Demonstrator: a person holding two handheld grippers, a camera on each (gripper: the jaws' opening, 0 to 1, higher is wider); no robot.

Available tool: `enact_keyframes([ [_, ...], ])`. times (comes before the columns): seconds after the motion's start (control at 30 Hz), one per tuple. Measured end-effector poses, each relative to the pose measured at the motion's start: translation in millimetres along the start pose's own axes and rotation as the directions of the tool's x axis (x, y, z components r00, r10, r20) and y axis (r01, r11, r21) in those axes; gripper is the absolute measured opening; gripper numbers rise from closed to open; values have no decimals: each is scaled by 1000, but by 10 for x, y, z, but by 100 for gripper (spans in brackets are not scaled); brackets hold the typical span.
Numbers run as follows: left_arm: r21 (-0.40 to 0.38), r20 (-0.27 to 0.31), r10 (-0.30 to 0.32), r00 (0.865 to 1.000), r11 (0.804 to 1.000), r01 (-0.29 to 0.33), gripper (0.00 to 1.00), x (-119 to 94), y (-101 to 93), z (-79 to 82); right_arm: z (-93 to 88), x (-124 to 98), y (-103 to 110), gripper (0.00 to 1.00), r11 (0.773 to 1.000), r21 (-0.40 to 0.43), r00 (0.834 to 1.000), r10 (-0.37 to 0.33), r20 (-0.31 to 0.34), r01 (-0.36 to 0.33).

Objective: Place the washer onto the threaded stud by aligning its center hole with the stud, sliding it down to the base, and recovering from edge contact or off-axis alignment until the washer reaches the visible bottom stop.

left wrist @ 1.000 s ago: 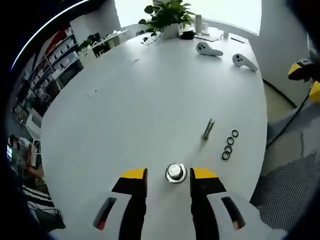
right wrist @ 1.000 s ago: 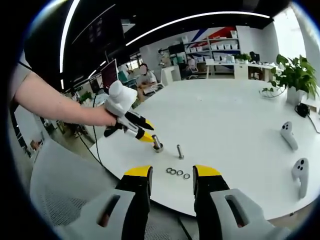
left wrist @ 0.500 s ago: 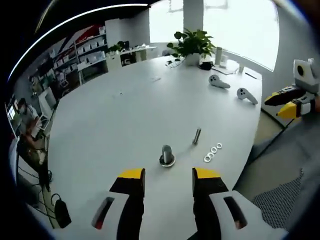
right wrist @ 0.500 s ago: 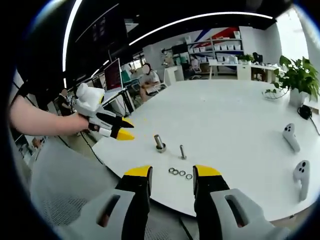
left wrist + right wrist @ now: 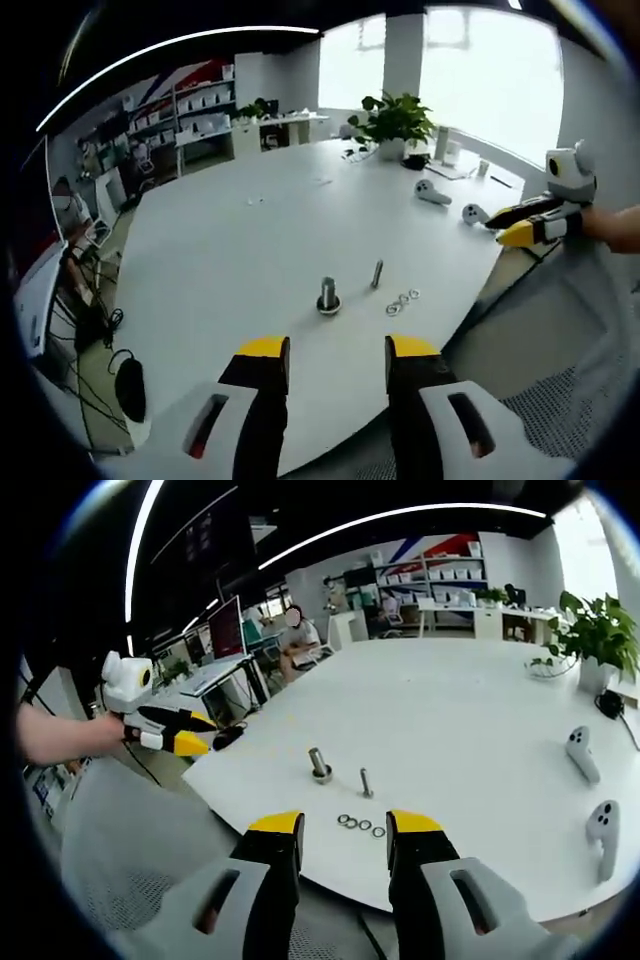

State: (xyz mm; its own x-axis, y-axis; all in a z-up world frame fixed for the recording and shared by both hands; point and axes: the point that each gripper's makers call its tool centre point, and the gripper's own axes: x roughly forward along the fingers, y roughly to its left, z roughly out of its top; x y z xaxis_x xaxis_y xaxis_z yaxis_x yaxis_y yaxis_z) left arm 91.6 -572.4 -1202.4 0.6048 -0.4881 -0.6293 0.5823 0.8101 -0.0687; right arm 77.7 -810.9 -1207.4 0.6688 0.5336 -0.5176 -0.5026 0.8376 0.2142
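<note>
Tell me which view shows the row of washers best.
The right gripper view: the washers lie just beyond its jaws, near the table edge, and separate rings can be made out. In the left gripper view the washers are smaller and farther off, beside the bolt.

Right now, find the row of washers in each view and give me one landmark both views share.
Left gripper view: the row of washers lies right of centre on the white table, just right of the upright stud.
Right gripper view: the washers lie low in the picture, between the two yellow jaw tips, near the table's edge.
Shared landmark: the potted plant at the far side of the table.
</note>
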Motion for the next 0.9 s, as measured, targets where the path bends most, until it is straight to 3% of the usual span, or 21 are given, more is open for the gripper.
enact_keyframes([
  [0.07,15,-18,-21,1000,1000,21,40,-82,-70,52,-23,0,-21,35,1000,-2,1000,-9,-13,9],
  [0.13,103,19,-17,1000,995,15,38,-157,-83,166,-24,-3,-40,35,1000,8,1000,-19,-11,19],
  [0.23,35,49,-65,997,997,63,38,-173,-179,176,-37,9,-41,35,1000,5,1000,-19,-24,20],
  [0.33,28,48,-58,997,998,56,38,-196,-182,118,-58,23,-30,35,1000,-7,999,-16,-40,16],
  [0.47,0,90,-78,993,997,78,38,-273,-254,94,-57,5,-59,35,999,-2,999,-36,-38,36],
  [0.53,17,89,-82,993,997,81,38,-322,-289,48,-50,-2,-76,36,999,5,998,-46,-34,47],
  [0.7,48,128,-98,987,995,92,36,-411,-317,0,-144,11,-121,36,996,-28,992,-82,-94,80],
  [0.9,74,160,-176,971,983,166,35,-426,-400,-60,-219,-6,-181,37,994,-18,985,-111,-134,109],
])
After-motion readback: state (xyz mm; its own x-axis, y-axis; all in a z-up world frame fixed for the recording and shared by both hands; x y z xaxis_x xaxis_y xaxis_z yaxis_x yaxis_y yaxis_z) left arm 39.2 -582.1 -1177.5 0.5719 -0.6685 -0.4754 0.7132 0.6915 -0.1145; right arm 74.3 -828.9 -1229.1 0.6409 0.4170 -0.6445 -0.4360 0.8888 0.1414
